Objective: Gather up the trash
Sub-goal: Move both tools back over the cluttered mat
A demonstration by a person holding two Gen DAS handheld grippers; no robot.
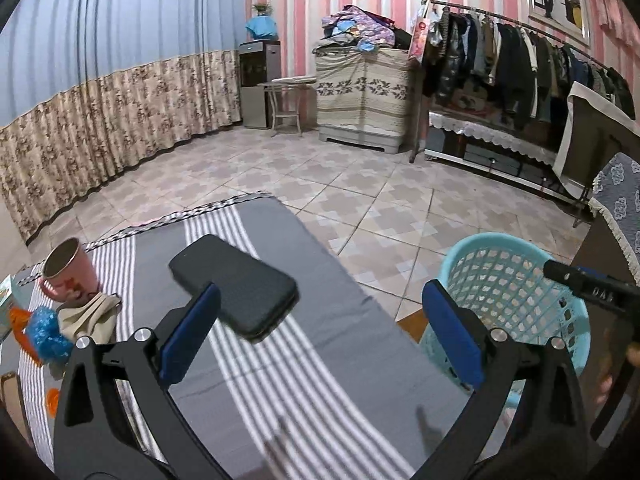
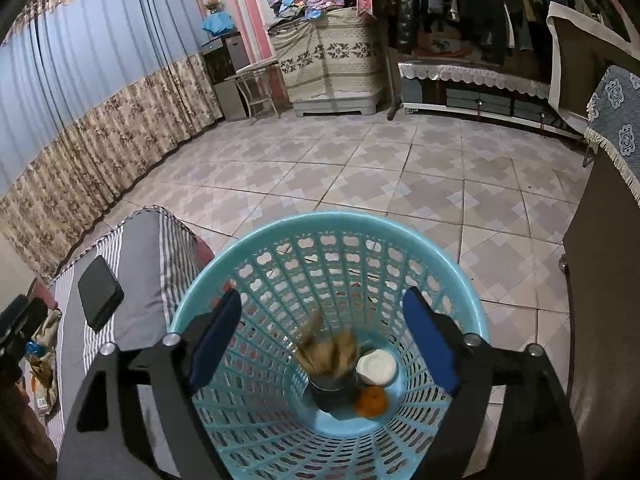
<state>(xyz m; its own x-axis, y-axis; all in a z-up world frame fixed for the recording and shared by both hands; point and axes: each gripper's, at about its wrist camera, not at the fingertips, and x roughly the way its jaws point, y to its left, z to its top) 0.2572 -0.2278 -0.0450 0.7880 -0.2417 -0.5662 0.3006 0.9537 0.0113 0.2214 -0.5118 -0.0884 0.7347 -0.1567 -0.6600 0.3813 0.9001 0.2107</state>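
Right gripper (image 2: 324, 344): I hold it over the mouth of the teal basket (image 2: 256, 248), jaws apart, nothing between them. A blurred brownish scrap (image 2: 332, 350) shows inside the basket just below; whether it is falling or already at rest I cannot tell.

Basket contents: a dark cup (image 2: 332, 390), a white round lid-like piece (image 2: 376, 366), an orange fruit or peel (image 2: 371, 400), all on the bottom. The basket stands on the tiled floor just beside the worktop (image 2: 148, 280).

Left gripper (image 1: 320, 332): I hold it above the striped grey cloth of the worktop, jaws wide apart, empty. The black case (image 1: 236, 288) lies near its left finger, not touched.

Remaining on the worktop, far left: a pink mug (image 1: 70, 276), a crumpled beige wrapper (image 1: 86, 318) beside it, a blue foil scrap (image 1: 46, 330) and orange bits (image 1: 18, 326). The right wrist view shows more litter at that end, too blurred to name.

Step in hand, as I judge it: a drop into the basket, partway through the collection.

Next move: take the left gripper across to the beige wrapper or blue foil, close on the loose material without nudging the mug, and carry it to the basket. The case and mug look like keepers, not trash.
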